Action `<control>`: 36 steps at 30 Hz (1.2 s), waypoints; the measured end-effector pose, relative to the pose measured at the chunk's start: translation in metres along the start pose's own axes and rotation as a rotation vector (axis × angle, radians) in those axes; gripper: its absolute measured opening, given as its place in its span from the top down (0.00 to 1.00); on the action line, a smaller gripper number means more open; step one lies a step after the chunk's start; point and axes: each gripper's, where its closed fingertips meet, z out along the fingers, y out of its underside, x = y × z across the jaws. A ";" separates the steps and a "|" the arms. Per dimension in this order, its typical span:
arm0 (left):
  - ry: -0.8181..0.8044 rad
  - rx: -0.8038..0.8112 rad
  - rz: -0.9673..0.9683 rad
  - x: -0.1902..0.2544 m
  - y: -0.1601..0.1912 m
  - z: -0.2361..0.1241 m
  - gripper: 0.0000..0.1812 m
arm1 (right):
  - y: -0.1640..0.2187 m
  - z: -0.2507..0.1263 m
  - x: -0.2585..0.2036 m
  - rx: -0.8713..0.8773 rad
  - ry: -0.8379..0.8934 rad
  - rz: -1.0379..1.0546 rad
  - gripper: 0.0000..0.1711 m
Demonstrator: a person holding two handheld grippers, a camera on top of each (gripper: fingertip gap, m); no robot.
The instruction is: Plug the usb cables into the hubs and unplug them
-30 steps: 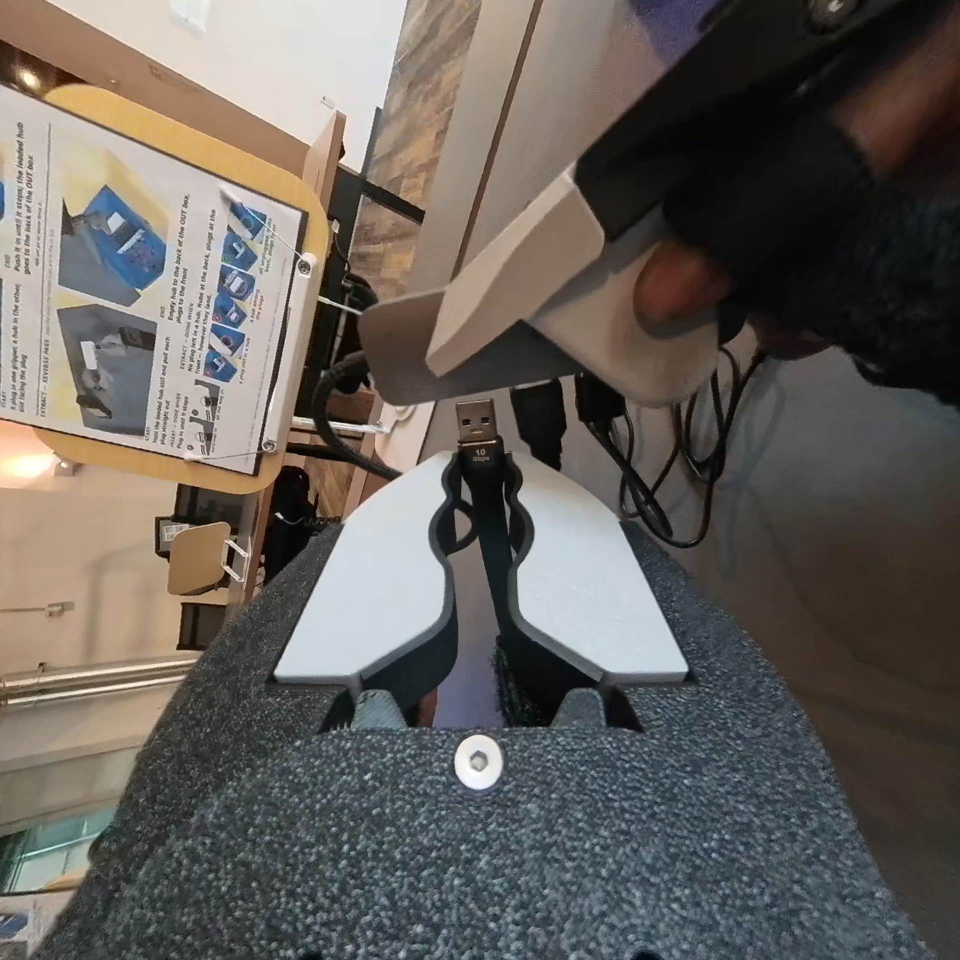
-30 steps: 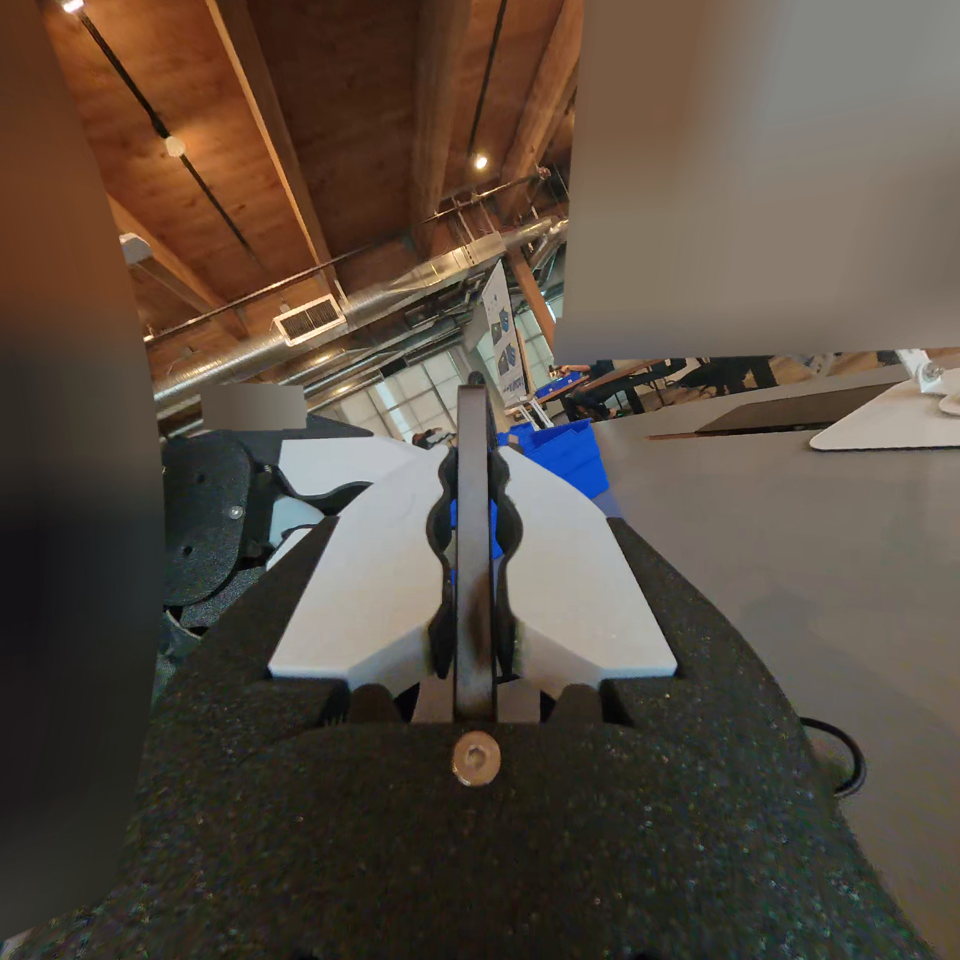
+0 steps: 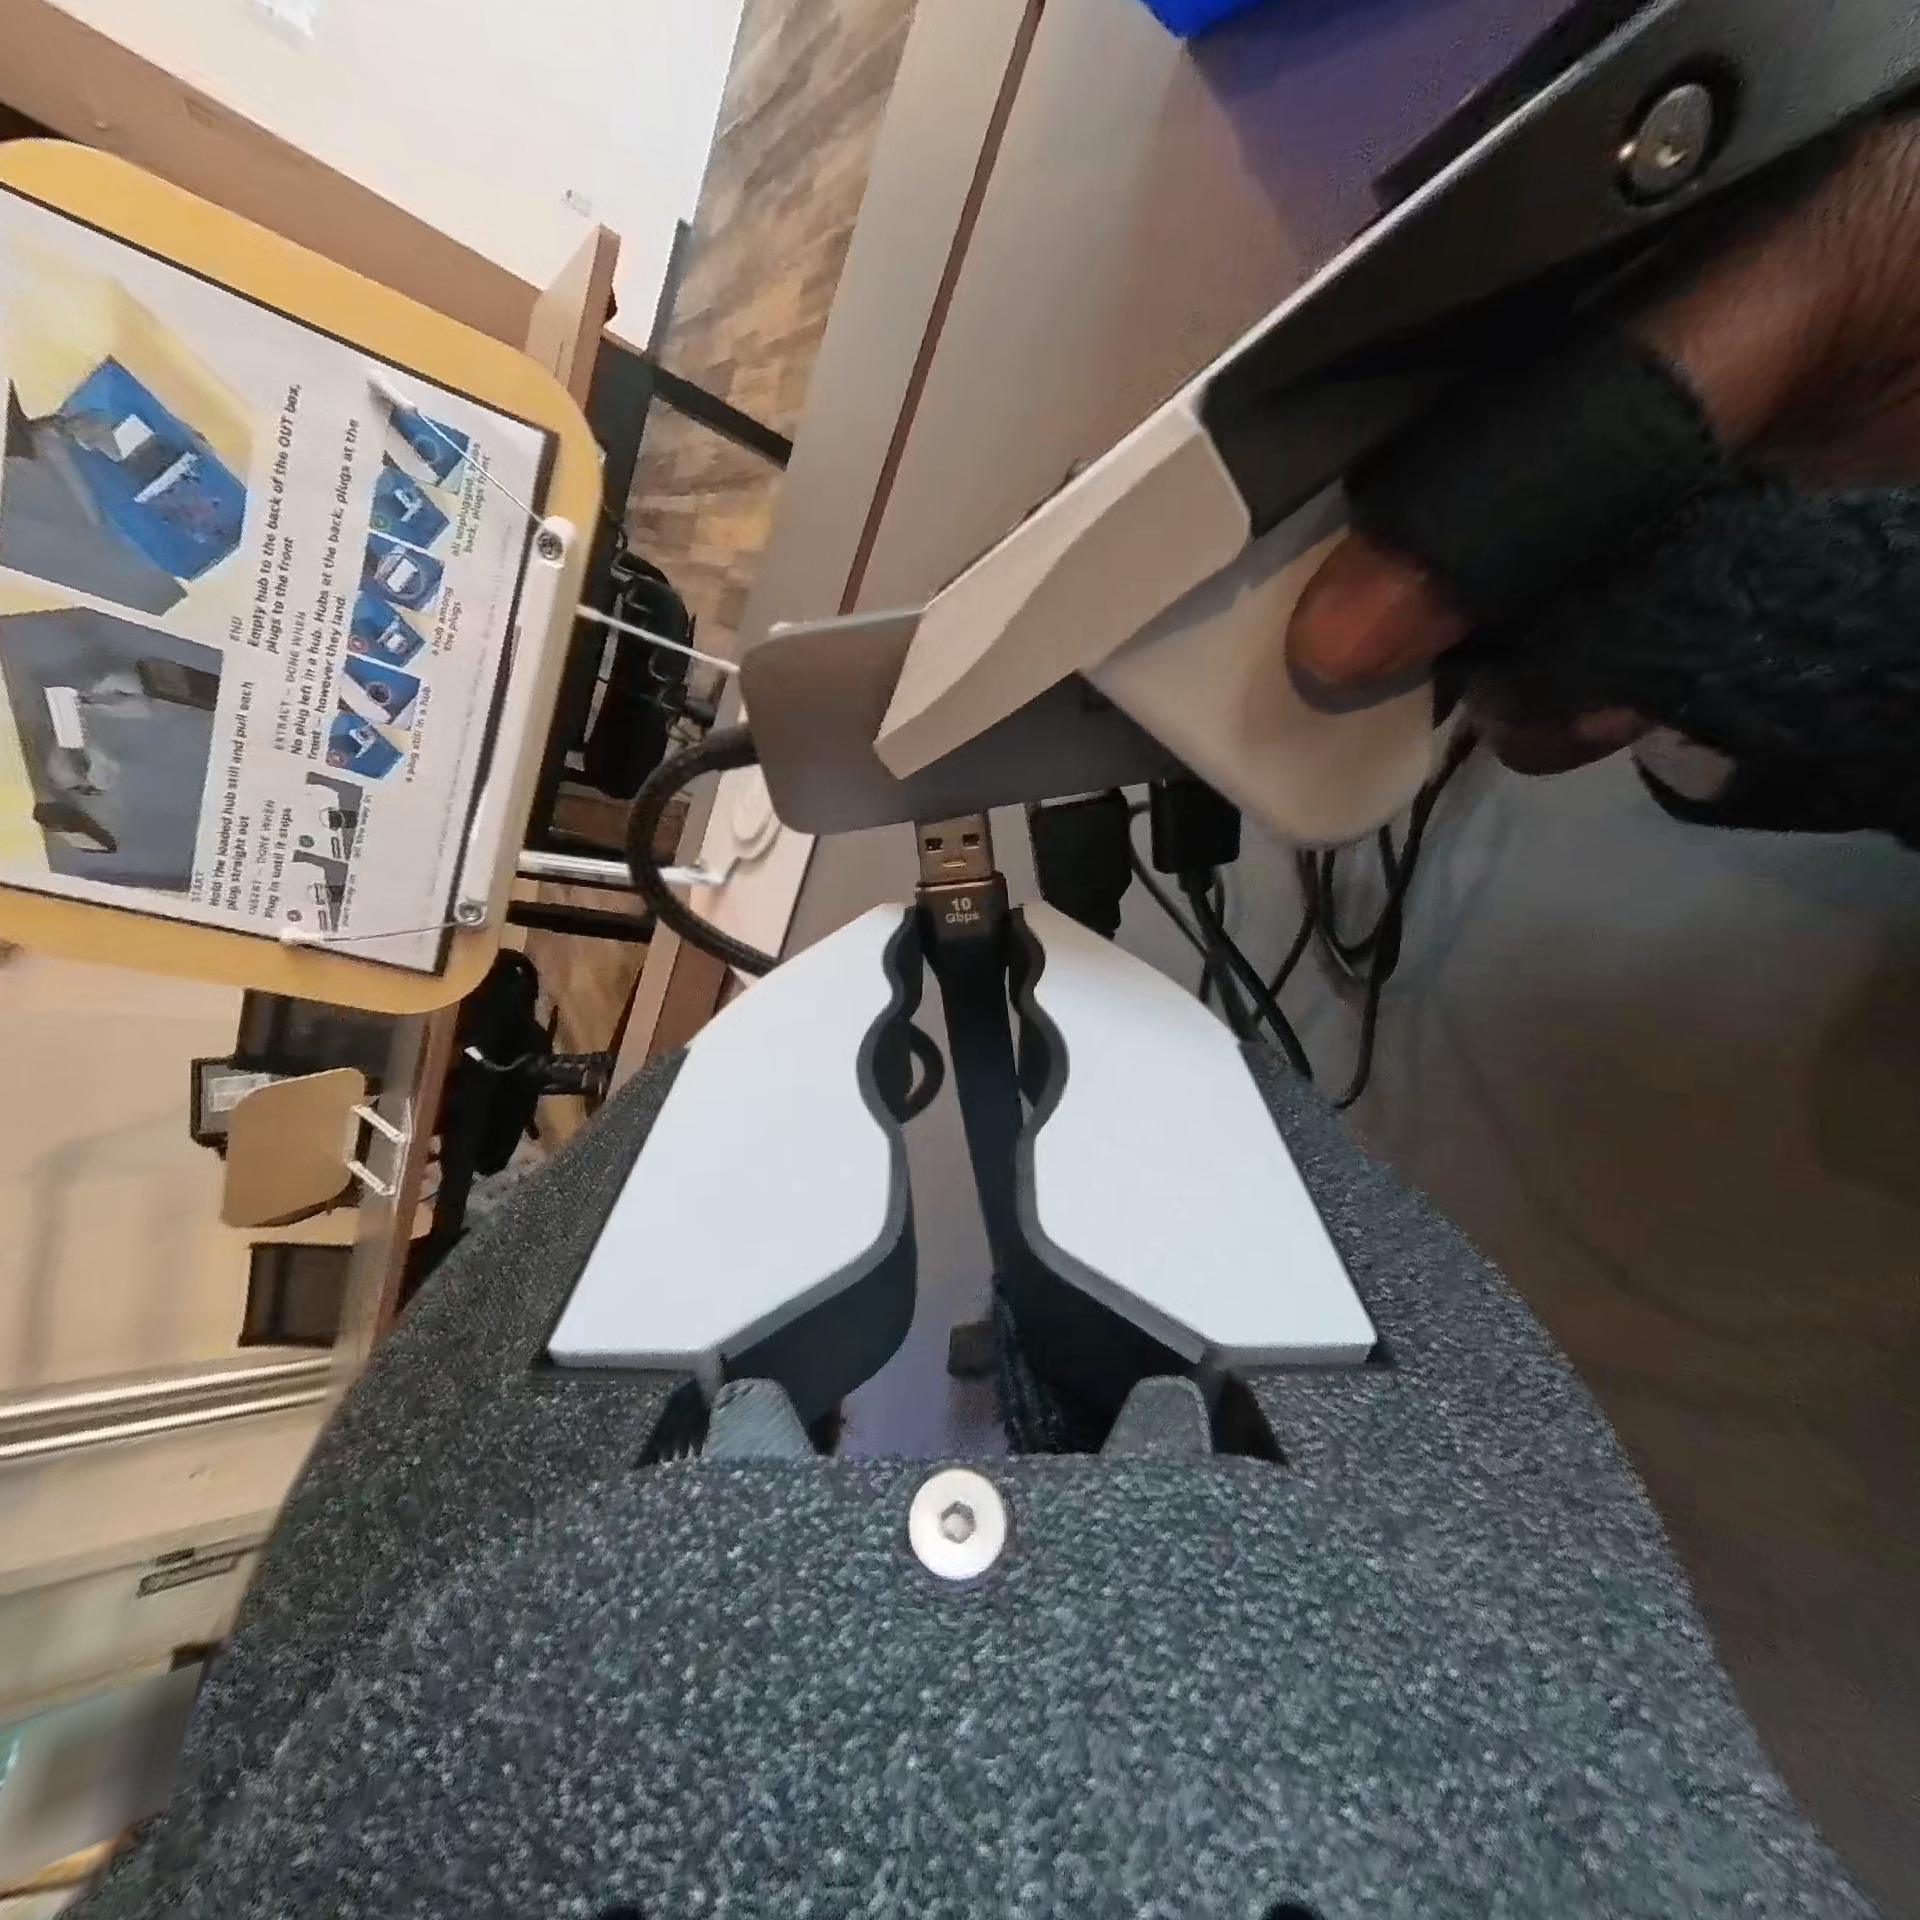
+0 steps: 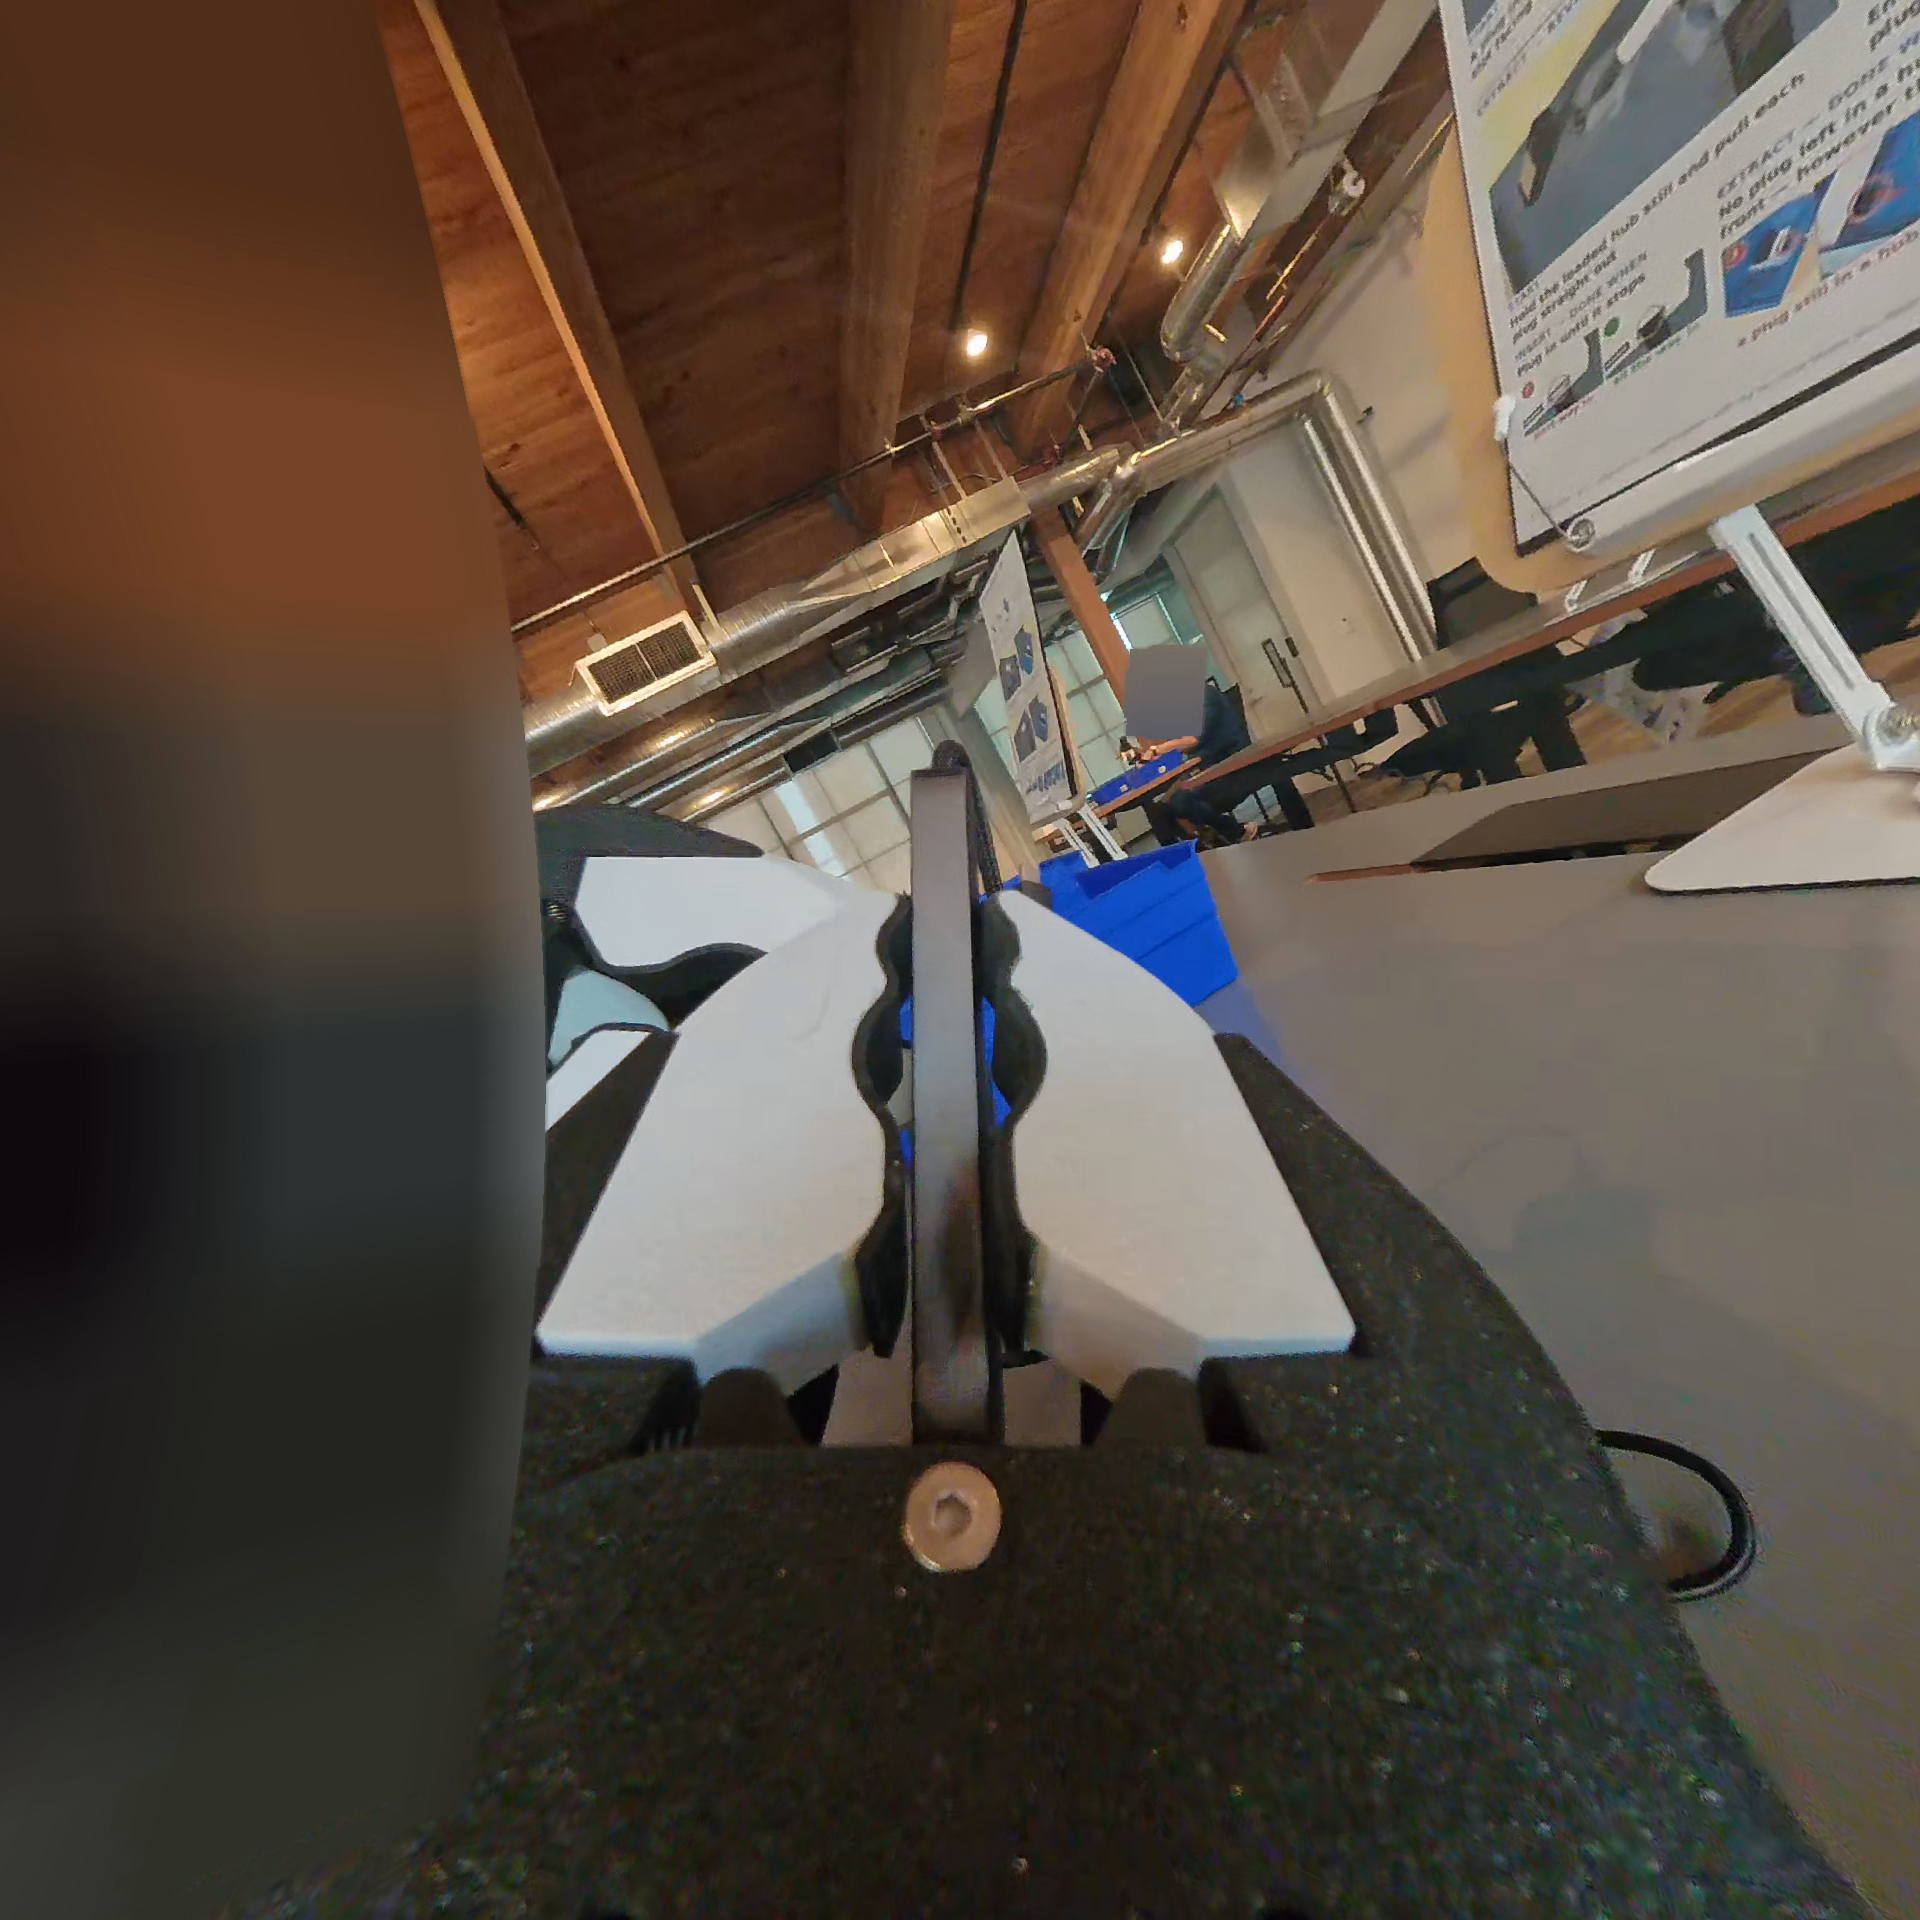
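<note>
the left gripper (image 3: 961, 940) pinches a black usb plug (image 3: 958, 871) narrow between its pale fingers, the metal tip just entering the underside of the grey hub (image 3: 831, 717). above the plug, the right gripper (image 4: 943, 914) clamps the hub edge-on. two more black plugs (image 3: 1081, 862) already sit in the hub beside it, cables trailing. to seat it well, the plug likely needs a straight push along its own axis, the hub held rigid, no twisting.

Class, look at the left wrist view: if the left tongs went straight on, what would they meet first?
Probably the grey hub: the USB plug held in the left tongs already sits at its edge.
</note>
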 end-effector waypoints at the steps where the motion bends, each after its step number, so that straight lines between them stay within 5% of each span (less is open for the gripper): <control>1: -0.004 -0.004 0.005 0.000 0.000 0.001 0.91 | 0.001 0.000 0.001 -0.002 0.004 0.000 0.93; 23: -0.036 0.087 0.014 0.001 0.000 -0.003 0.91 | 0.002 0.001 -0.006 -0.022 -0.013 -0.051 0.93; 36: -0.075 0.003 0.143 -0.003 -0.009 -0.007 0.92 | -0.004 -0.004 -0.007 0.044 -0.168 0.295 0.92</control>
